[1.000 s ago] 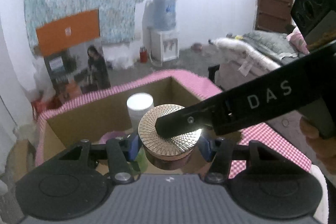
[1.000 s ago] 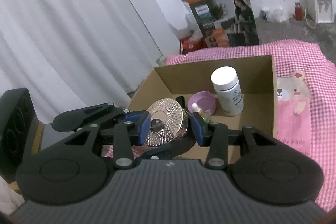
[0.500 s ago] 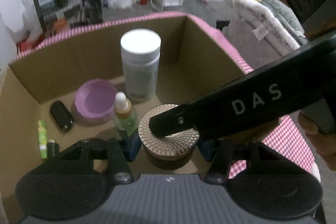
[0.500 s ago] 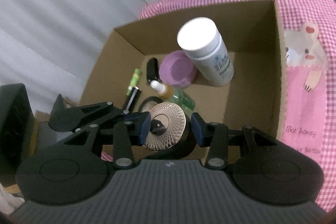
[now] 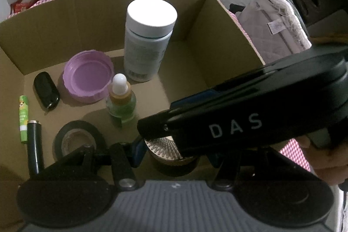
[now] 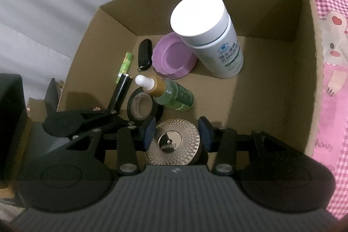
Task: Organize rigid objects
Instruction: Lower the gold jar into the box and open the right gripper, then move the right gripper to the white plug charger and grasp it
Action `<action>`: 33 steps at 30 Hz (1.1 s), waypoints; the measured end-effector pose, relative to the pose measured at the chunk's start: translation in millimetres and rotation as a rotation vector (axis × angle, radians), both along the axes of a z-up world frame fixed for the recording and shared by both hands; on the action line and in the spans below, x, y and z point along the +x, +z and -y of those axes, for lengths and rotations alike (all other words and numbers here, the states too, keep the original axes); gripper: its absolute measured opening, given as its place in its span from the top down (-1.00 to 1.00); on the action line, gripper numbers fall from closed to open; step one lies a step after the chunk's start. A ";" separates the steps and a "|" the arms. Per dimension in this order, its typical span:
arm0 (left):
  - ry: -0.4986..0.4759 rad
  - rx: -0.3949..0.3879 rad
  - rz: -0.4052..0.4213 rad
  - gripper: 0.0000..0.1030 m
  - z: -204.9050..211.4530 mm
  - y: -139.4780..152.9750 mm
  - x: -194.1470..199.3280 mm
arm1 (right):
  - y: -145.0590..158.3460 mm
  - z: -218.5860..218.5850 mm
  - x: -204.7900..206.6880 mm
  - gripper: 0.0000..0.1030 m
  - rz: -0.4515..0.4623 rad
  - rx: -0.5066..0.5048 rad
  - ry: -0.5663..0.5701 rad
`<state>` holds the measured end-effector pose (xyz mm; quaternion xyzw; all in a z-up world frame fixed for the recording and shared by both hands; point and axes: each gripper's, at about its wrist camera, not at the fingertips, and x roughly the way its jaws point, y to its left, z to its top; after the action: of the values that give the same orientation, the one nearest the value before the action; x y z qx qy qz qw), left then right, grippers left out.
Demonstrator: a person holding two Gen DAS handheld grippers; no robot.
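I have both grippers on the gold-lidded jar (image 6: 173, 145): the right gripper (image 6: 177, 137) clamps its ribbed lid, the left gripper (image 5: 171, 152) grips its dark body, low inside the cardboard box (image 6: 308, 62) near its front wall. Just beyond lie a tape roll (image 6: 144, 106) and a green dropper bottle (image 6: 171, 94). Further back stand a white bottle (image 6: 208, 36) and a purple lid (image 6: 173, 58).

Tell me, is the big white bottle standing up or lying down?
Standing up. The white-capped bottle rests on its base on the cardboard box floor, cap on top.
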<state>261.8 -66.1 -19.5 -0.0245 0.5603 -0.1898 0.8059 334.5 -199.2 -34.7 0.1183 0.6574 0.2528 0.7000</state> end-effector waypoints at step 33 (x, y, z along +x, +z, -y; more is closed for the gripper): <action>0.037 -0.067 0.200 -0.54 -24.0 60.0 -48.9 | 66.0 5.4 -34.7 -0.04 0.298 -0.003 0.002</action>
<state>213.0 -42.2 40.5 -0.0427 0.4699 -0.1949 0.8599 299.8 -204.7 31.3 0.0776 0.5469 0.2674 0.7896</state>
